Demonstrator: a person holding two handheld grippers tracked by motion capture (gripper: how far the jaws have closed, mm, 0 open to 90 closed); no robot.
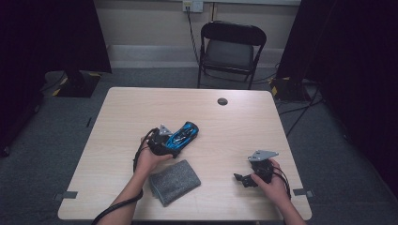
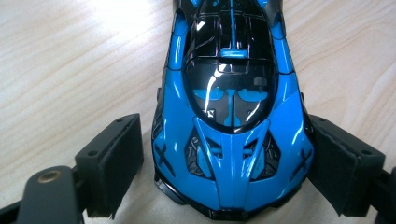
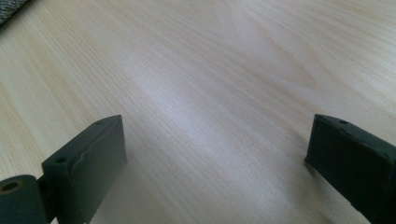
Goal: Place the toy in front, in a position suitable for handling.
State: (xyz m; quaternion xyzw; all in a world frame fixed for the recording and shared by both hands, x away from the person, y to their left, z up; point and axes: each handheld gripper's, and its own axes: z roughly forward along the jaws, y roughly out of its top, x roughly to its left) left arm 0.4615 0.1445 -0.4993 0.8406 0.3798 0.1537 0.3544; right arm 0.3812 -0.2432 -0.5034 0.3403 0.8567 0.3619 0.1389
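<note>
One light wooden table (image 1: 122,112) carries everything; no containers on it. Folded grey cloth (image 1: 174,181) lies just below the glossy blue-and-black toy car (image 2: 231,116). Left tongs (image 2: 219,163) straddle the car's nose, spread, one pad touching; an off-centre squeeze could spin it away. Right tongs (image 3: 215,154), well right of the car, spread and empty.

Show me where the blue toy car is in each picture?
High view: the blue toy car sits mid-table at the left gripper.
Left gripper view: it lies centre frame between the two black jaws, one jaw apart from it.
Right gripper view: not in it.
Shared landmark: the pale wooden table.
</note>
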